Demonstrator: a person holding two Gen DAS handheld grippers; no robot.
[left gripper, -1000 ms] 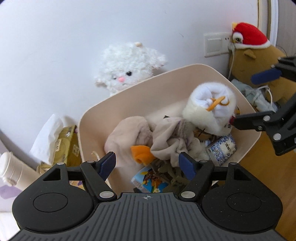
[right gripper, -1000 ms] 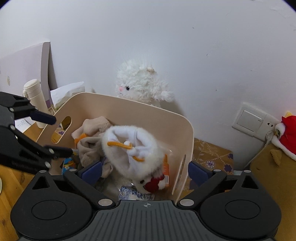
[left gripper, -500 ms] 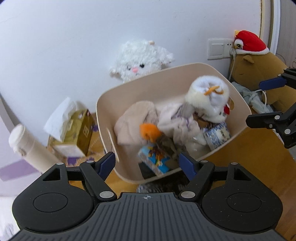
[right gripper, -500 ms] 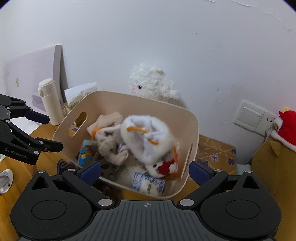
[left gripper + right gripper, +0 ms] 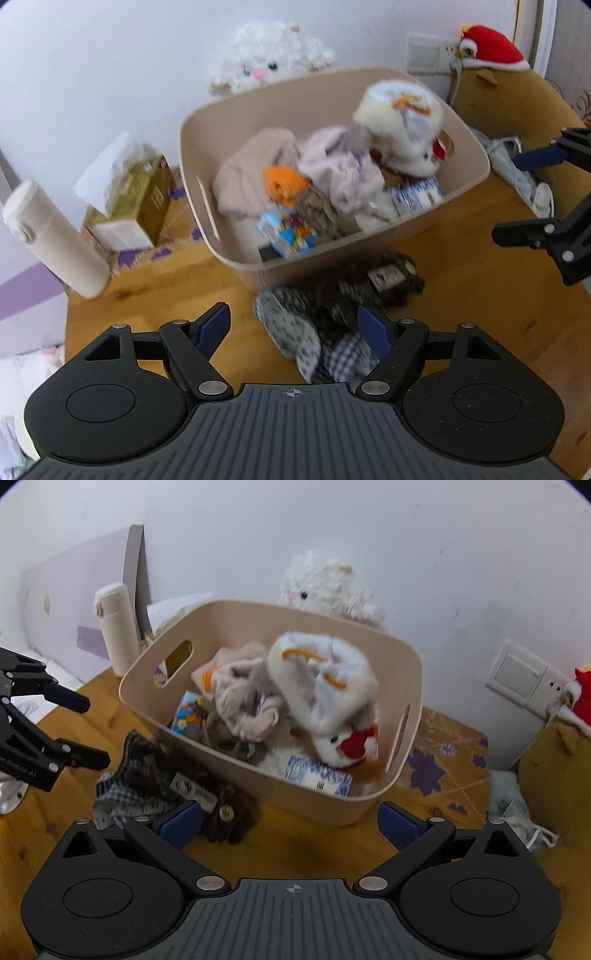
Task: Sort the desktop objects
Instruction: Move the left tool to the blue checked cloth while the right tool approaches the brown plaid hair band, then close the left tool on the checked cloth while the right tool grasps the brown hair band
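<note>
The left gripper [image 5: 293, 328] is held wide, nothing clamped; a heap of checked and dark cloth [image 5: 332, 306], somewhat blurred, lies between and just above its fingertips in the frame. The right gripper [image 5: 290, 821] is likewise spread wide. The full beige bin [image 5: 369, 258] sits above the cloth, at frame centre.

You get soft, even daylight; motion blur smears the beige plastic bin [image 5: 465, 147] and its plush contents, and fisheye corners darken at twelve o'clock.

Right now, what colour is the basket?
Beige; the basket shows best in the right wrist view.
</note>
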